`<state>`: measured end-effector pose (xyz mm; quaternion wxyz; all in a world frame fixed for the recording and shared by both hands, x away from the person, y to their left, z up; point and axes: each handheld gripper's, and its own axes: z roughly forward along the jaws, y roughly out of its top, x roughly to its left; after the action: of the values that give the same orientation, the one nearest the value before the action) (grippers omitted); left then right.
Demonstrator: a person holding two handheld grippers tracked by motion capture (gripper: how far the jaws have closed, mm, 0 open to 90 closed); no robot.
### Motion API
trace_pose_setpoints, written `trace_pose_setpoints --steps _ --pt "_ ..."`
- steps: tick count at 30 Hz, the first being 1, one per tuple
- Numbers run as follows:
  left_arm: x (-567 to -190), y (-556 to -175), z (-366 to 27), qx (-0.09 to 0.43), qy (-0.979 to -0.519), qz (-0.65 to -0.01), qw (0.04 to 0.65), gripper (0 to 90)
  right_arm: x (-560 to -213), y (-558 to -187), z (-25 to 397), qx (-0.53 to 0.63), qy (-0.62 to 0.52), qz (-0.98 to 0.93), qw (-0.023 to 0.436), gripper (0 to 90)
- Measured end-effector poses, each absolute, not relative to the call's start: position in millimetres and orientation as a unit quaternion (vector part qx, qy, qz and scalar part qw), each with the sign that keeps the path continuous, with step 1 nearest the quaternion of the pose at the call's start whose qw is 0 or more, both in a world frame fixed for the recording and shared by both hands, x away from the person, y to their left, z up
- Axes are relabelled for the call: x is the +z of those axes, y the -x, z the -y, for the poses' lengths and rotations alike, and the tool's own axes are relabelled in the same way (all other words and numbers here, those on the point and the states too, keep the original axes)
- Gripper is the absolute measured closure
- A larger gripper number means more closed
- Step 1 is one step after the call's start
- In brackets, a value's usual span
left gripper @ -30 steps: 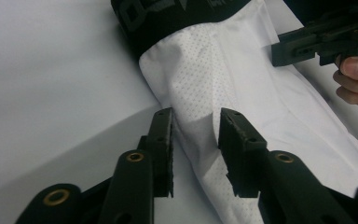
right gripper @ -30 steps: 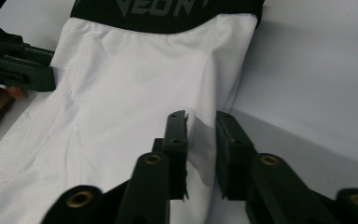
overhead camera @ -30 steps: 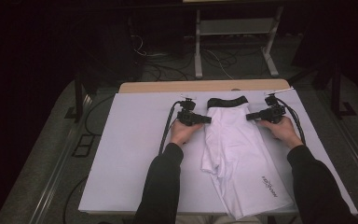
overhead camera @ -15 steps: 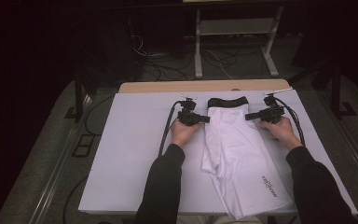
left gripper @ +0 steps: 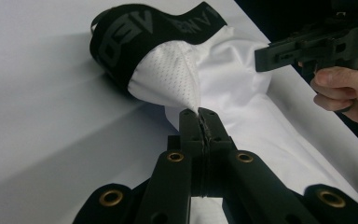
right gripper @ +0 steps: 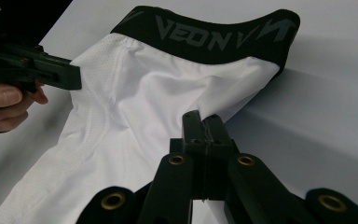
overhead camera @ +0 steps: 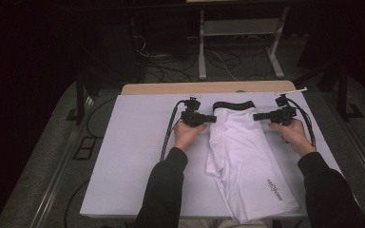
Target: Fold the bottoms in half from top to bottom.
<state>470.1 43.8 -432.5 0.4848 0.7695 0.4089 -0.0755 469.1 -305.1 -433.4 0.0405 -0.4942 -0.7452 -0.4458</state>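
Observation:
A white pair of shorts (overhead camera: 243, 156) with a black lettered waistband (overhead camera: 233, 104) lies on the white table (overhead camera: 133, 156), legs toward the near edge. My left gripper (overhead camera: 214, 118) is shut on the left edge of the white fabric just below the waistband. In the left gripper view the jaws (left gripper: 199, 114) pinch a raised peak of mesh cloth (left gripper: 177, 79). My right gripper (overhead camera: 255, 116) is shut on the opposite edge. In the right gripper view, its closed tips (right gripper: 203, 119) hold the fabric (right gripper: 135, 116) below the waistband (right gripper: 205, 32). The waistband end is lifted slightly.
The table's wooden far edge (overhead camera: 209, 88) lies just beyond the waistband. Cables (overhead camera: 168, 133) trail from both grippers across the table. A metal stand (overhead camera: 237, 42) and floor cables sit behind the table. Bare white surface stretches to the left of the garment.

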Motion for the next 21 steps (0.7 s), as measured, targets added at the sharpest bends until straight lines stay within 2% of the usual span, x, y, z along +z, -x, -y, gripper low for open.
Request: trace_pose_setpoints --steps 21 --pt "-424.4 -427.2 -54.4 -0.093 -0.759 -0.388 0.515 88.5 -420.7 -427.7 321.0 -0.489 0.469 0.734 0.047 88.8"
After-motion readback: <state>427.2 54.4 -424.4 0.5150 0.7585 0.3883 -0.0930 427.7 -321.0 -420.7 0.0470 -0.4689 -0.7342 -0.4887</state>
